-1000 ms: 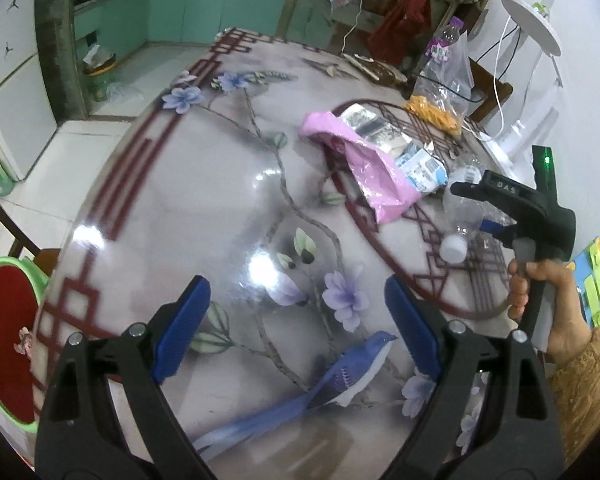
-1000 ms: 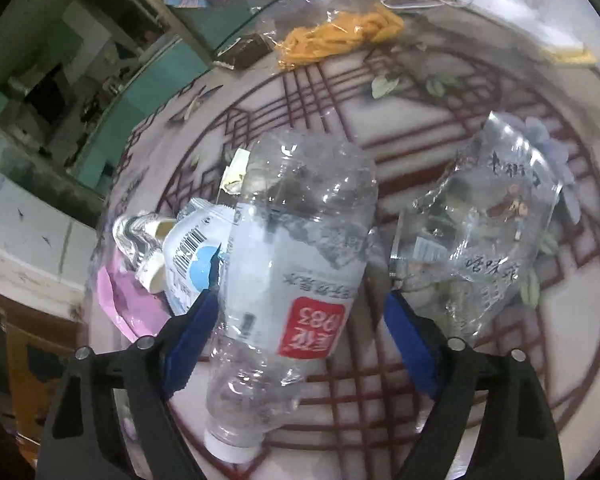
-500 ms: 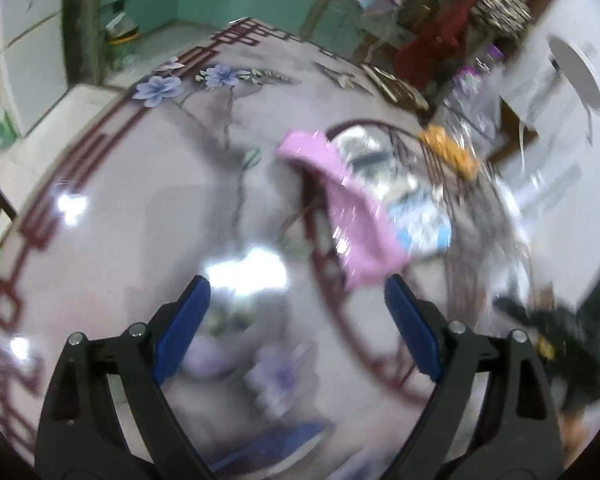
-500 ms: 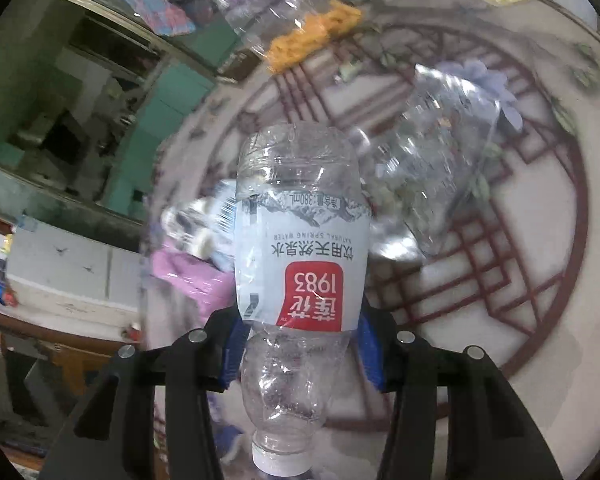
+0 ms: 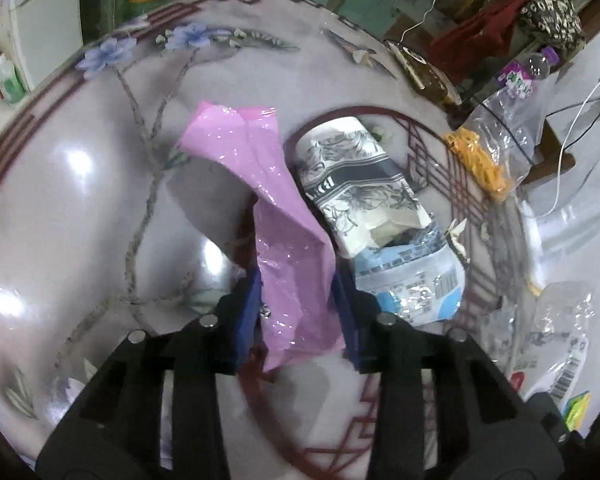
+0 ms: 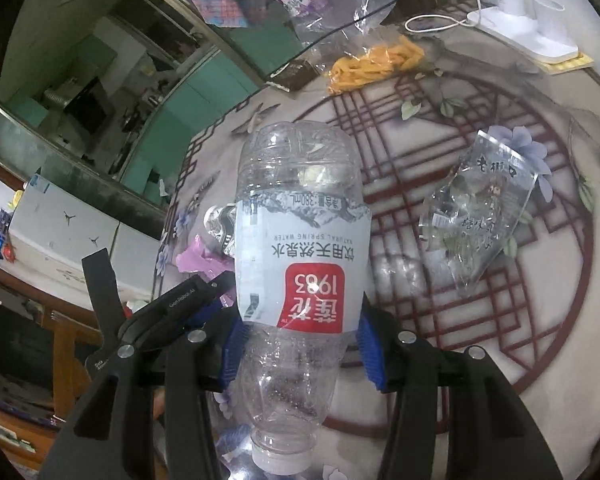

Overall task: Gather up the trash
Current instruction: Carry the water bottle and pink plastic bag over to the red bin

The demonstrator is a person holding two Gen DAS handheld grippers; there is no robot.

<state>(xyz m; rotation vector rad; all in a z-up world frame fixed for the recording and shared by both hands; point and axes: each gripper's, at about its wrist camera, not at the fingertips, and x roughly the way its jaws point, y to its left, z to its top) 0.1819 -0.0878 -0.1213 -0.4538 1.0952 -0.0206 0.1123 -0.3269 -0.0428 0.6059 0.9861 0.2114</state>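
Note:
My left gripper (image 5: 298, 312) is shut on the near end of a pink plastic bag (image 5: 268, 208) that lies on the patterned table. Beside the bag lie a black-and-white paper wrapper (image 5: 352, 176) and a blue-and-white plastic packet (image 5: 412, 280). My right gripper (image 6: 300, 340) is shut on an empty clear water bottle (image 6: 300, 248) with a red label, held above the table with its cap toward the camera. The left gripper's body (image 6: 172, 304) shows at the left of the right wrist view, by the pink bag (image 6: 198, 260). A crumpled clear wrapper (image 6: 476, 220) lies on the table to the right.
A clear zip bag with orange snacks (image 5: 480, 160) and a purple-labelled bottle (image 5: 520, 76) sit at the table's far right. A white cable (image 6: 440, 20) and a white appliance base (image 6: 532, 36) are at the far edge. The table edge (image 5: 16, 112) curves on the left.
My left gripper moved forward over the table and closed on the pink bag. My right gripper closed on the water bottle and lifted it off the table.

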